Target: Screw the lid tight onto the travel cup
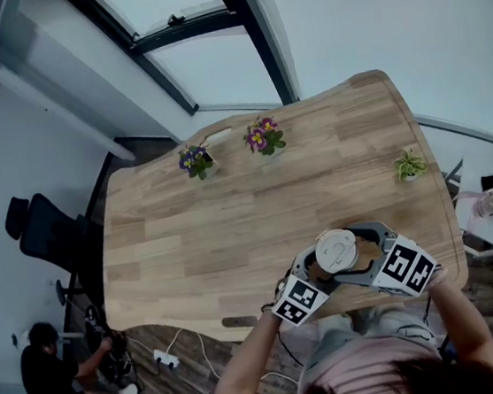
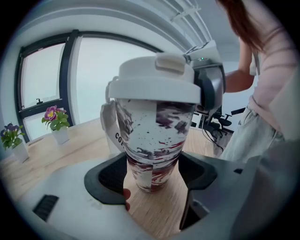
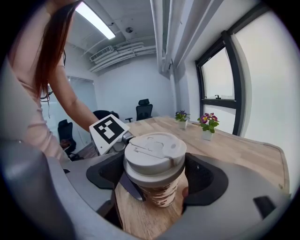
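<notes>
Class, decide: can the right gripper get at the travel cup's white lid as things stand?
Yes, it seems: the fingers of the right gripper grip the white plastic lid, nothing in the way; the left gripper holds the splatter-patterned travel cup below.

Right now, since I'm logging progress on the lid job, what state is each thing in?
Marbled white-and-red travel cup: upright on wooden table, lid on.
Round white plastic lid: seated on cup, flip tab down; tightness unclear.
Left gripper: jaws shut on cup's lower body.
Right gripper: jaws shut on lid.
</notes>
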Demonstrator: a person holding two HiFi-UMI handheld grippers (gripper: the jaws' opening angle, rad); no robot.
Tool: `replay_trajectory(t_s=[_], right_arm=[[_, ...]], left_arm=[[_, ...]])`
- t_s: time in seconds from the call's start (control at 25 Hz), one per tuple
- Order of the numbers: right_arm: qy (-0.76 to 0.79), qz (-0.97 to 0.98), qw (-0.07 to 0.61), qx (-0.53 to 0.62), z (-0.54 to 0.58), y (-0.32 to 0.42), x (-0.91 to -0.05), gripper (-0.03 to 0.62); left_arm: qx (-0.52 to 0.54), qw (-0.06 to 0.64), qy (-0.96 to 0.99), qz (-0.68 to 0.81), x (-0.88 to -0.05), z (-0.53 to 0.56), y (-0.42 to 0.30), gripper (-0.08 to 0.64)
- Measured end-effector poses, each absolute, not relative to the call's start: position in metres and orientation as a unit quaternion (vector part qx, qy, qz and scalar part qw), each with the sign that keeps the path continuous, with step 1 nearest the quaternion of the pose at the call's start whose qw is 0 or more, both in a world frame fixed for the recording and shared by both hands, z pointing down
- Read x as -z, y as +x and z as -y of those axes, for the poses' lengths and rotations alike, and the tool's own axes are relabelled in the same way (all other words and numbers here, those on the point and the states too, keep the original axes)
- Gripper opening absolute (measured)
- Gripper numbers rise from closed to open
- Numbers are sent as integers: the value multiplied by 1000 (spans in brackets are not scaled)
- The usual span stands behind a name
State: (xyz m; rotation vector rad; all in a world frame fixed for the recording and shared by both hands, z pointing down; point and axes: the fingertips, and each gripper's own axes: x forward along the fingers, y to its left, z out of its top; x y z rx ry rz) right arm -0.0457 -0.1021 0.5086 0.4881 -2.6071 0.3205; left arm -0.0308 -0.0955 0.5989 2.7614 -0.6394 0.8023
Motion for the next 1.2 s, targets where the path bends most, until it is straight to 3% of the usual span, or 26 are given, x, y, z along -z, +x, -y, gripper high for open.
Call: replay_trajectory(t_s=[0.28, 0.48, 0.8, 1.2], right_arm=[[276, 928, 210, -133, 102, -45, -510, 385], [267, 931, 187, -163, 104, -43, -503, 385], [182, 947, 246, -95, 101, -48, -506, 385], [277, 926, 226, -122, 102, -46, -507, 385]], left_arm=[[-259, 89, 929, 250, -600, 97, -31, 342], [-263, 93, 931, 236, -601, 96, -30, 342], [-277, 93, 933, 210, -603, 95, -29, 342], [-287, 81, 922, 249, -610, 96, -29, 342]])
